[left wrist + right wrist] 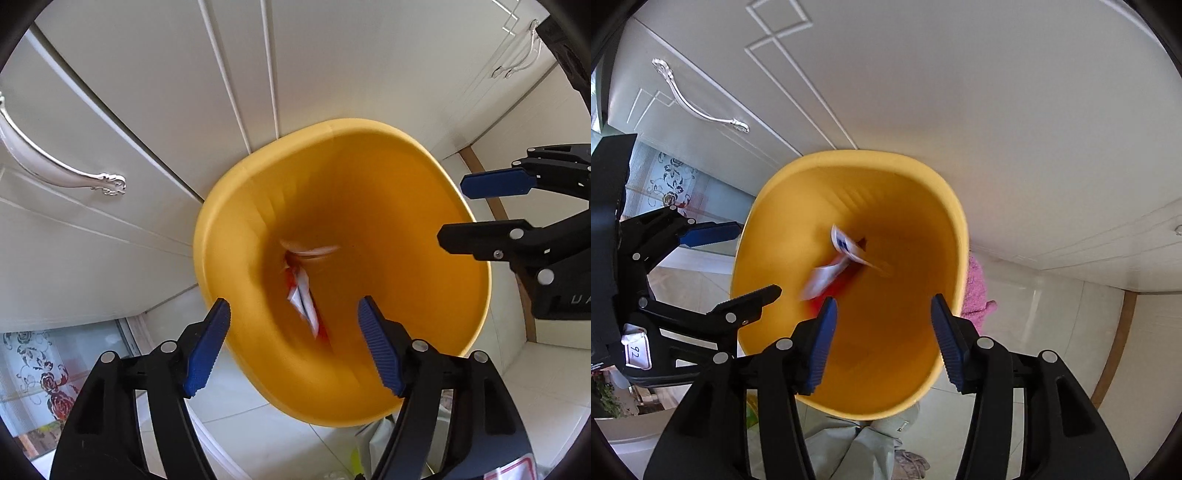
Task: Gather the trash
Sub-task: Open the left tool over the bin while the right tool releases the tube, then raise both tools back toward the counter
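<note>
A yellow bin (221, 206) (768, 195) stands on the floor against white cabinet doors. Deep inside it lie blurred scraps of trash: a white, red and blue wrapper (304, 299) (846, 245) and a pale piece (314, 251). My left gripper (293, 306) (759, 258) points down over the bin's mouth, open, with nothing between its blue pads. My right gripper (883, 301) (454, 210) hangs over the bin beside it, open too and holding nothing.
White cabinet doors with a silver handle (55, 166) (698, 107) rise behind the bin. A pink fluffy thing (975, 288) lies at the bin's right side. A person's grey trouser leg (857, 443) is below. A floral glass panel (44, 369) stands at left, on pale floor tiles.
</note>
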Action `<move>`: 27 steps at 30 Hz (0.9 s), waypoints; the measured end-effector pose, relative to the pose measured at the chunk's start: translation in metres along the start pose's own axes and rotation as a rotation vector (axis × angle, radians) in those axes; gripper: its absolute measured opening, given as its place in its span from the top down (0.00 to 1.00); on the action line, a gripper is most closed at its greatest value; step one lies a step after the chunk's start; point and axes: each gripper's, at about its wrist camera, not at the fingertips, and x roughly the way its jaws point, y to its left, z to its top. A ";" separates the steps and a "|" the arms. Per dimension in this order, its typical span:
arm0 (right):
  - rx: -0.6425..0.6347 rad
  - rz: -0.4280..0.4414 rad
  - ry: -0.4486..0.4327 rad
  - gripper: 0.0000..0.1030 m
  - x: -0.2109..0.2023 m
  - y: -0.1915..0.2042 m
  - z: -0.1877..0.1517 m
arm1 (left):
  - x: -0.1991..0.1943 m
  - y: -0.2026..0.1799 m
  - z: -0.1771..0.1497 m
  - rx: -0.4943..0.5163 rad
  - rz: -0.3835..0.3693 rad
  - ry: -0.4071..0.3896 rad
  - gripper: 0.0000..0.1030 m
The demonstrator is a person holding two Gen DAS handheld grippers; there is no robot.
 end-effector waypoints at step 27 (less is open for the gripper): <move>0.117 -0.048 -0.266 0.48 -0.175 0.039 -0.048 | -0.167 0.009 -0.046 -0.148 -0.025 -0.202 0.32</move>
